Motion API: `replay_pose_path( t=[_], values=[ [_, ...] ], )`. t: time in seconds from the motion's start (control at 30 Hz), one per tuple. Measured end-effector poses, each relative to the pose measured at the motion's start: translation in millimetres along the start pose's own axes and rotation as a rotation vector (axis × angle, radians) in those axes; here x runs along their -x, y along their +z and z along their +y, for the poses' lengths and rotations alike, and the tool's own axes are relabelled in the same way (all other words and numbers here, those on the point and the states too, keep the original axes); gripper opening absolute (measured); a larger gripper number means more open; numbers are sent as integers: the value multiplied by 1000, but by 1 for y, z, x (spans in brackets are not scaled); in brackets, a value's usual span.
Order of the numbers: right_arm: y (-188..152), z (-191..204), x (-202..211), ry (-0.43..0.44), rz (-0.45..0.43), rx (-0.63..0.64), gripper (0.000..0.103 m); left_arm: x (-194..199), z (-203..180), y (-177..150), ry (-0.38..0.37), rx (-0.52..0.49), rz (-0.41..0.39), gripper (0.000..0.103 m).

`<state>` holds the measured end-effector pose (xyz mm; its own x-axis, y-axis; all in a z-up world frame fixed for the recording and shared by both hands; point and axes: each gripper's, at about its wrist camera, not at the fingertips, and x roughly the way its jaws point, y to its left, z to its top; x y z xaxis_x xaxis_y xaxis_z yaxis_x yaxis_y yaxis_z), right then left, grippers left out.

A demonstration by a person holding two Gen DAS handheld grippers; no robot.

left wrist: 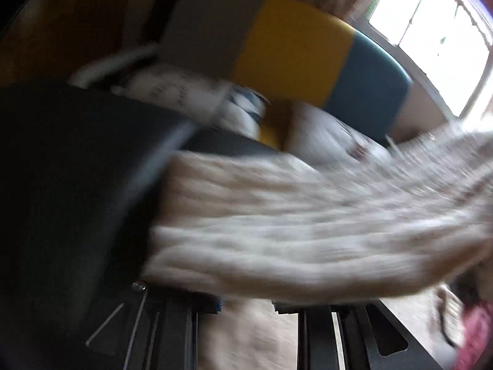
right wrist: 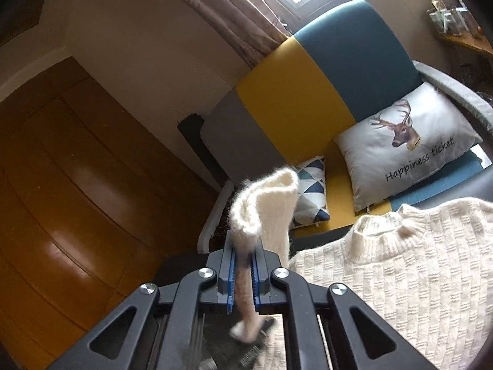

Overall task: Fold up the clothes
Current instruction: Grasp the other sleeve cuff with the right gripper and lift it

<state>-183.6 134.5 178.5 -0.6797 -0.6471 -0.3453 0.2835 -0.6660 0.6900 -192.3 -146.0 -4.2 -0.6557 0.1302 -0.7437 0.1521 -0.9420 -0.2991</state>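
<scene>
Jaws, right gripper [right wrist: 243, 265]: pinching a narrow strip of the cream knit sweater [right wrist: 400, 265], its cuff-like end [right wrist: 265, 203] standing up past the tips. Jaws, left gripper [left wrist: 246, 305]: blurred and draped over by knit; I cannot tell how they are standing.

Sweater body: lying collar-up across the dark surface [right wrist: 480, 185], toward its far edge.

Beyond: sofa [right wrist: 308, 86], deer cushion [right wrist: 406, 141].

Risks: the loose, stretchy knit is liable to slip from so small a bite; uneven pulling between grippers is liable to skew the fold.
</scene>
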Motion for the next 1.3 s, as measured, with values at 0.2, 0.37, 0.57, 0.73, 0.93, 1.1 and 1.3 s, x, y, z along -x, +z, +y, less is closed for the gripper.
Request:
replay_pose_path(
  t=[0.2,0.37,0.57,0.73,0.93,1.1,1.3],
  values=[
    [-8,-28,-5,-60,17,-45,7,-9,26,-1,81,-6,-27,22],
    [-10,-64,-6,-134,9,-106,7,-12,15,-1,48,-45,-33,22],
    [-11,-110,-4,-243,-6,-161,7,-23,5,-1,56,-75,-11,22],
    [-33,-164,-17,-353,70,-251,7,-25,1,-2,61,-91,-9,24],
    [-64,-212,-21,-374,137,-375,7,-30,-19,-9,30,-205,21,68],
    [-55,-211,-11,-371,67,-318,6,-35,-40,-18,92,-336,40,78],
    [-71,-232,-23,-435,118,-337,4,-35,-40,-19,98,-369,54,78]
  ],
)
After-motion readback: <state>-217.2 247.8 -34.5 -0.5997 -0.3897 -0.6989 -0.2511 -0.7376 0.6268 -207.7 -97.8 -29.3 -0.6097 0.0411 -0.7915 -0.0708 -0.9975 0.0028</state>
